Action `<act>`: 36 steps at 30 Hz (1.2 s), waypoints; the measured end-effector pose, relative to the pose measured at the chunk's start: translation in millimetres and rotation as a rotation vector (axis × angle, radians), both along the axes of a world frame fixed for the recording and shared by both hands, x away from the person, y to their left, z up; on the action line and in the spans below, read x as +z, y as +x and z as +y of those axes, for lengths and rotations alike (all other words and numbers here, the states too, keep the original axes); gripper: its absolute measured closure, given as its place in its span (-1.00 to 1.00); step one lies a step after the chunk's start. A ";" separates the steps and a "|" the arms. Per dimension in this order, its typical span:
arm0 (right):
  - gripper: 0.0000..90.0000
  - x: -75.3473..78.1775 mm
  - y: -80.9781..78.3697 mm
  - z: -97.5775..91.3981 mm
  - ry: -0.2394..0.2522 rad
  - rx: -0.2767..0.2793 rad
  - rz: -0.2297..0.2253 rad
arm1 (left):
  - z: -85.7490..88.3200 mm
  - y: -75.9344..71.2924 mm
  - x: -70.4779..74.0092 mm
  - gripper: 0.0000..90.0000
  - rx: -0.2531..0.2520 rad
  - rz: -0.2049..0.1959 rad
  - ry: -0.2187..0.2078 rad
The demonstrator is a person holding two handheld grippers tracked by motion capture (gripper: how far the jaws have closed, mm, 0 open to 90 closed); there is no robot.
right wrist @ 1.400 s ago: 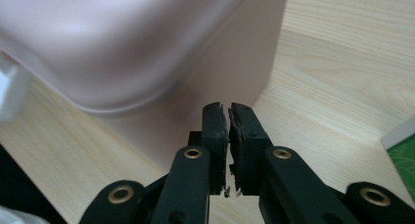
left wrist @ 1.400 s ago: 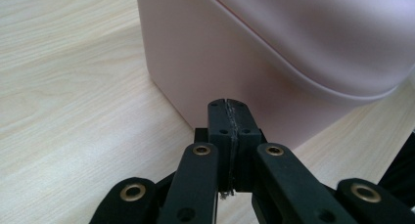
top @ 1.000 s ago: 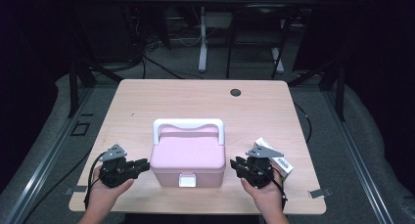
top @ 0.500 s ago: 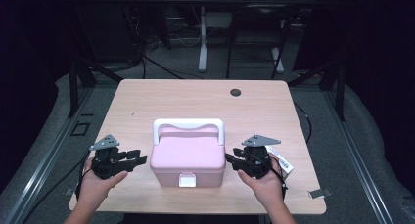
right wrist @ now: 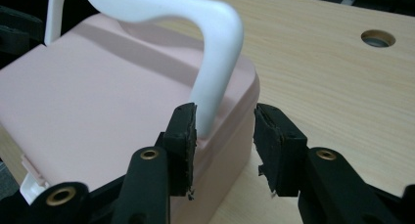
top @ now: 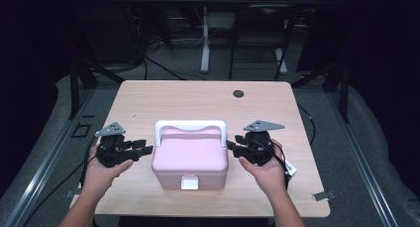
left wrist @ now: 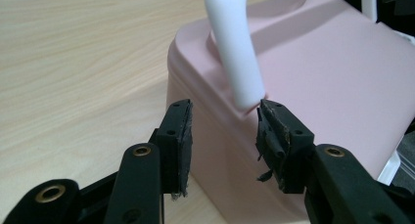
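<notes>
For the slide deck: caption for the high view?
Two open hand-held grippers, left and right, flank a pink plastic box with white handle on a wooden table.

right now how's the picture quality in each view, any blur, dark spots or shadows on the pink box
High view: table evenly lit, surroundings nearly black, whole frame slightly soft. Left gripper view: pink box is fairly sharp, its white handle casts a soft shadow across the lid, the near black pads are a little blurred. Right gripper view: handle bright, almost washed out, with a shadow on the lid beneath.
</notes>
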State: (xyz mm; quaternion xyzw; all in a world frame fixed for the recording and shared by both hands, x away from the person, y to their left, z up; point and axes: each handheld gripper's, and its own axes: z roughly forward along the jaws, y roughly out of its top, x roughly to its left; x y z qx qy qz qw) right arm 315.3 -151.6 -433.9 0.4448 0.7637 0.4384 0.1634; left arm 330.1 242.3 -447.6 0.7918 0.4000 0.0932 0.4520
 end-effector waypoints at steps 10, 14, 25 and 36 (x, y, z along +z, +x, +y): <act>0.27 13.1 13.3 10.6 0.032 0.014 -0.014 | -13.0 13.3 8.2 0.21 -0.019 0.005 -0.003; 0.26 9.2 20.2 14.5 0.032 0.019 -0.002 | -15.9 17.5 8.0 0.21 -0.016 0.001 -0.014; 0.27 -9.6 25.1 19.2 0.041 0.035 0.046 | -18.5 17.2 0.0 0.30 -0.028 0.006 -0.023; 0.54 -9.3 18.0 18.4 0.050 0.039 0.016 | -19.6 9.9 2.3 0.50 -0.039 -0.036 -0.008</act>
